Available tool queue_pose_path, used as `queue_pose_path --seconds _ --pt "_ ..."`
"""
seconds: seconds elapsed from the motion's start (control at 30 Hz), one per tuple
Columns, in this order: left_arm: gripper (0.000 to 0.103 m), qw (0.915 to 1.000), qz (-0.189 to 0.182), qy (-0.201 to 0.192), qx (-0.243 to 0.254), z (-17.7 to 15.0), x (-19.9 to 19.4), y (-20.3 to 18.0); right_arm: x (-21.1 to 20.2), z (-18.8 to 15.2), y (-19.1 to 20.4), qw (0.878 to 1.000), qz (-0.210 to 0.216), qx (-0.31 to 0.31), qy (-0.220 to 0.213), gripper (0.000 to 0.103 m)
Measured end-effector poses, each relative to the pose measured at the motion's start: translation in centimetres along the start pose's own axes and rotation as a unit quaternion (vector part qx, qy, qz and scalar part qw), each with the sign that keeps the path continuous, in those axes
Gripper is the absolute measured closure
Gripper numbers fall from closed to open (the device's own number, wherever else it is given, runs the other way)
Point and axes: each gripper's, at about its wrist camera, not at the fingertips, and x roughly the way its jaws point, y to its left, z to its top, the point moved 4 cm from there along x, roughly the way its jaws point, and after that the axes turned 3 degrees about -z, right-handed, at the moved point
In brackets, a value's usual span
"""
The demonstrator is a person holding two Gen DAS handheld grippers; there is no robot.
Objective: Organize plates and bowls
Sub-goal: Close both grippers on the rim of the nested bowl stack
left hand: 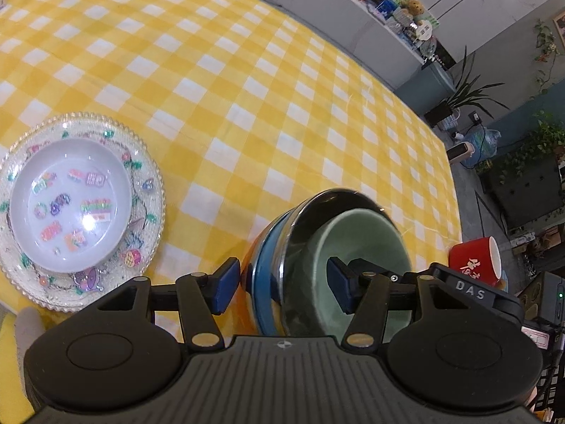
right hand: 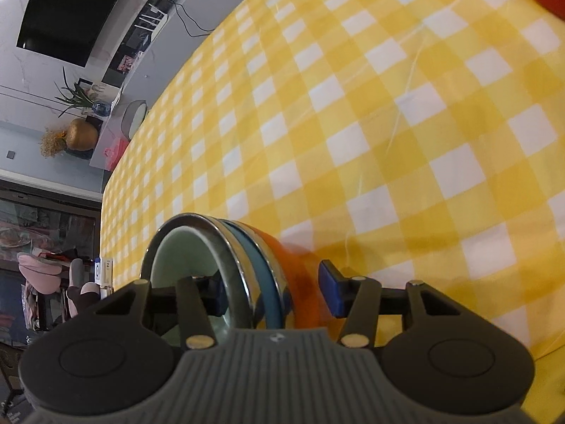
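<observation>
A nested stack of bowls (left hand: 317,265) is shown on a desk covered by a yellow-and-white checked cloth (left hand: 247,88): a pale green ceramic bowl (left hand: 367,243) sits inside a shiny steel bowl (left hand: 300,233), which sits inside a blue bowl (left hand: 263,275) and an orange outer bowl (left hand: 252,258). The stack is straddled from two opposite sides. In the left wrist view, the left gripper (left hand: 282,284) is seen spread wide, with one blue pad outside the orange wall and the other inside the green bowl, so that the rims lie directly between the pads; the outer pad is just beside the wall, and no firm press is visible. In the right wrist view, the right gripper (right hand: 279,291) is placed the same way on the other side of the stack (right hand: 240,268), partly spread, one pad inside the green bowl (right hand: 183,251) and one just beside the orange wall (right hand: 300,272); whether that pad touches cannot be told. Both grippers are angled downward, and the rim walls run across each gap, so closing would be expected to pinch all the nested walls together. Well apart to the left, a clear patterned glass plate (left hand: 148,212) carrying a white stickered dish (left hand: 70,205) is seen. A red cup (left hand: 473,258) stands near the desk's right edge.
</observation>
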Motion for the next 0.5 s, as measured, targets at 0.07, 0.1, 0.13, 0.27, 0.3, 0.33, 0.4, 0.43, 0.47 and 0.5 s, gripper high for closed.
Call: queue_pose_path --seconds 0.07,0.1,0.13,0.27,0.3,0.33,0.4,0.43,0.47,0.5 --pt "0.038 1.0 0.003 0.007 -0.005 -0.2 0.4 0.3 0.2 0.0 -0.1 1.0 0.004 0.007 0.008 0.052" --pt "0.038 0.9999 0.005 0.008 -0.004 -0.3 0.5 0.4 0.4 0.1 -0.2 1.0 0.004 0.01 0.011 0.052" --pt "0.039 0.9999 0.008 0.009 -0.002 -0.4 0.6 0.4 0.4 0.0 -0.5 1.0 0.004 0.011 0.013 0.052" --pt "0.042 0.9998 0.002 0.018 -0.002 -0.7 0.8 0.5 0.4 -0.1 -0.7 1.0 0.003 0.013 0.014 0.053" --pt "0.045 0.9998 0.001 0.018 0.0 -0.7 0.9 0.4 0.3 -0.1 -0.8 1.0 0.003 0.013 0.014 0.053" --pt "0.046 0.9998 0.003 0.018 0.003 -0.7 0.9 0.3 0.2 -0.1 -0.8 1.0 0.004 0.013 0.014 0.053" --pt "0.049 0.9997 0.014 0.015 0.01 -0.7 0.8 0.0 0.2 -0.1 -0.8 1.0 0.005 0.012 0.015 0.052" --pt "0.051 0.9996 0.019 0.013 0.015 -0.7 0.8 -0.2 -0.1 -0.1 -0.8 1.0 0.005 0.01 0.015 0.052" --pt "0.053 0.9994 0.024 0.012 0.021 -0.7 0.7 -0.4 -0.1 -0.2 -0.7 1.0 0.004 0.008 0.015 0.051" --pt "0.055 0.9991 0.031 0.01 0.027 -0.7 0.7 -0.6 -0.1 -0.2 -0.7 1.0 0.004 0.005 0.015 0.05"
